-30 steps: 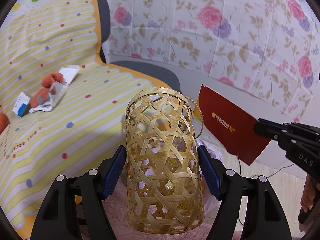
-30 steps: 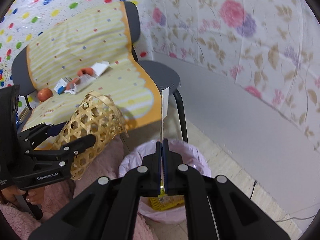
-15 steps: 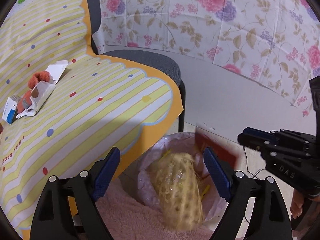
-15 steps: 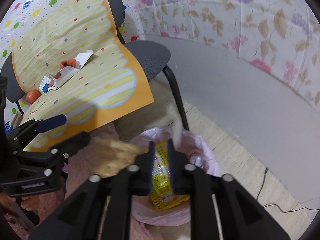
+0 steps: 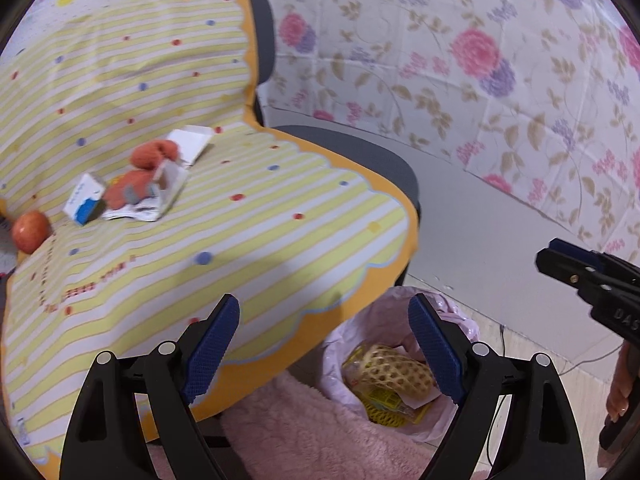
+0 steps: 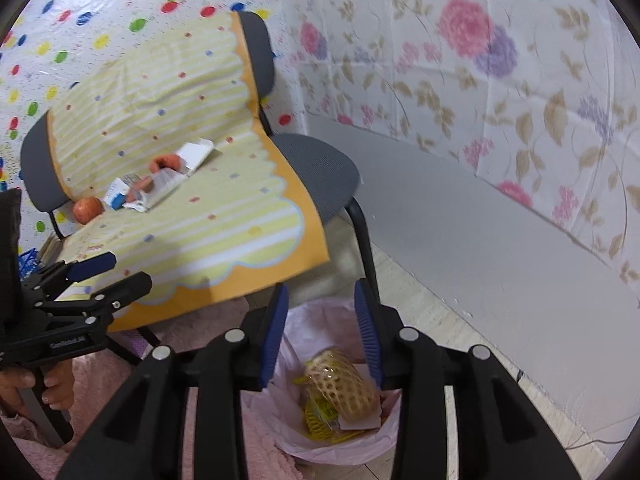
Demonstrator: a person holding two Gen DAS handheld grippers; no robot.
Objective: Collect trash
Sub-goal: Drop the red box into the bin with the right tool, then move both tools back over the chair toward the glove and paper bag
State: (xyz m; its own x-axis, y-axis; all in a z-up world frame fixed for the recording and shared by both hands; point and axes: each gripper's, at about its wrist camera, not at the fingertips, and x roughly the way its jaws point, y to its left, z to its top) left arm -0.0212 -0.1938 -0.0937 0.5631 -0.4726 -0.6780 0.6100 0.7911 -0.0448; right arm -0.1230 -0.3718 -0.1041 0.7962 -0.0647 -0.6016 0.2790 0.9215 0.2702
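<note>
A bin lined with a pink bag (image 5: 362,328) (image 6: 316,322) stands on the floor beside the chair. A woven bamboo basket (image 5: 394,368) (image 6: 344,380) lies inside it on yellow packaging. My left gripper (image 5: 324,344) is open and empty above the bin's left rim. My right gripper (image 6: 322,332) is open and empty over the bin. On the striped cloth (image 5: 240,240) lie a small blue-and-white box (image 5: 84,199), crumpled white paper (image 5: 160,196), an orange plush (image 5: 140,176) and a red apple (image 5: 30,231).
A grey chair (image 6: 316,164) carries the striped cloth. A pink fluffy rug (image 5: 312,436) lies below. A grey baseboard and floral wall (image 6: 480,100) stand to the right. A thin cable (image 5: 576,364) runs on the floor.
My left gripper let go of the bamboo basket, which fell into the bin. My right gripper opened and the red card dropped in too. Both grippers have lifted and turned toward the chair.
</note>
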